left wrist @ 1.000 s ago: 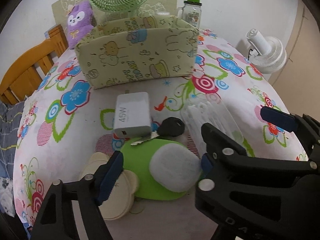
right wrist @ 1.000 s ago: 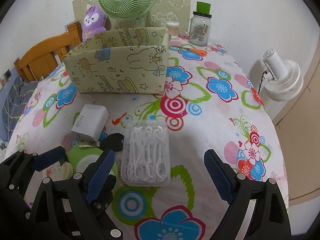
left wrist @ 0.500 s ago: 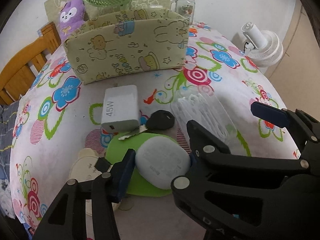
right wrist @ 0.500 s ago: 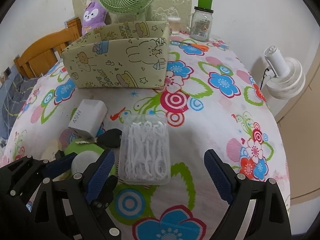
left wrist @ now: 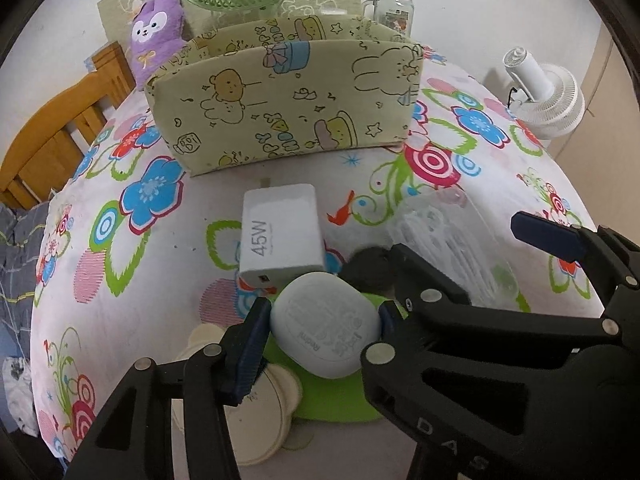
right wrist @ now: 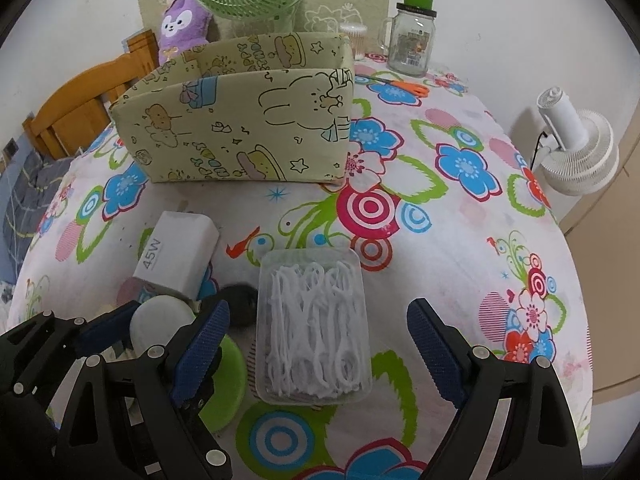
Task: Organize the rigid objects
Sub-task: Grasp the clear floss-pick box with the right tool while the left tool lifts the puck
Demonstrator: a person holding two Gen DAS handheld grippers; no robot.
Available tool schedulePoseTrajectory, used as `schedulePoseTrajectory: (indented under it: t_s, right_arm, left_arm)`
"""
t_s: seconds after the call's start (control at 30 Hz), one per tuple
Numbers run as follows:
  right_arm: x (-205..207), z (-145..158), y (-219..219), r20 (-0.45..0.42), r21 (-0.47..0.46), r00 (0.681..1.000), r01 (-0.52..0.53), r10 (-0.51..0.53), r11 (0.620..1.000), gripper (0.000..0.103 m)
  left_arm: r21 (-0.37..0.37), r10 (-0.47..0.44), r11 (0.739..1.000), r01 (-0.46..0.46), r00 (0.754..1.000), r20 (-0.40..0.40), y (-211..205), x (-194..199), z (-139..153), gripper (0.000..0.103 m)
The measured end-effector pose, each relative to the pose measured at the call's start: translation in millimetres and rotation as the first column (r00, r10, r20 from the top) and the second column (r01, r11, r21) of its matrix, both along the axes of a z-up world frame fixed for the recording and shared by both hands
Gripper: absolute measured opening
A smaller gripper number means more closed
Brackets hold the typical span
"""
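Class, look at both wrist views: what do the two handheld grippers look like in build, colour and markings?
Both the left gripper and right gripper are matte black angular frames with silver rivets, and their fingers carry dark blue ribbed pads. Raised letters, only partly readable, mark the left frame. No cables or sleeves show.

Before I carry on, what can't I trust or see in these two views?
- Inside of the storage box: both views, hidden behind its front wall.
- Key: blade hidden by the earbud case and the left tool.
- Green disc: mostly covered by the case and the tool's arms.
- Floss pick box: left view, blurred and partly behind the right tool.
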State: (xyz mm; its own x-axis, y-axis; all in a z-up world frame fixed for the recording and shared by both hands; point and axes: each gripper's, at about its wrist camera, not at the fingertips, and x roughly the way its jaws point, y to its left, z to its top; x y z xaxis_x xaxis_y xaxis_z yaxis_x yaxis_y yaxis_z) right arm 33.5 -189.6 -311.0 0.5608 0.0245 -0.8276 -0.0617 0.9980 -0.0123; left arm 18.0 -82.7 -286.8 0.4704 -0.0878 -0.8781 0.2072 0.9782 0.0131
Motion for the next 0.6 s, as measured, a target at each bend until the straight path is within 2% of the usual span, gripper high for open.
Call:
schedulePoseTrajectory:
  t_s: [0.27, 0.43, 0.6]
  right_arm:
    - [7, -7, -1, -0.055, 0.031, 0.998, 0.005, -0.003, 0.999, 0.06]
    - [5, -3, 1, -0.045, -0.002, 0.999, 0.02, -0.02, 1.0, 0.059]
    - [1, 10, -2, -0.021, -0.007, 0.999, 0.027, -0.027, 1.0, 0.059]
  left_arm:
    - [0.015, -0.008, 1.0, 0.007, 1.0, 0.009, 0, 4, -1, 0.057]
    - [0.005, -0.005, 1.0, 0.005, 1.0, 0.001, -1, 4, 1, 0.057]
    - [-0.004, -0.015, 1.0, 0.015, 1.0, 0.027, -4, 2, 13, 0.057]
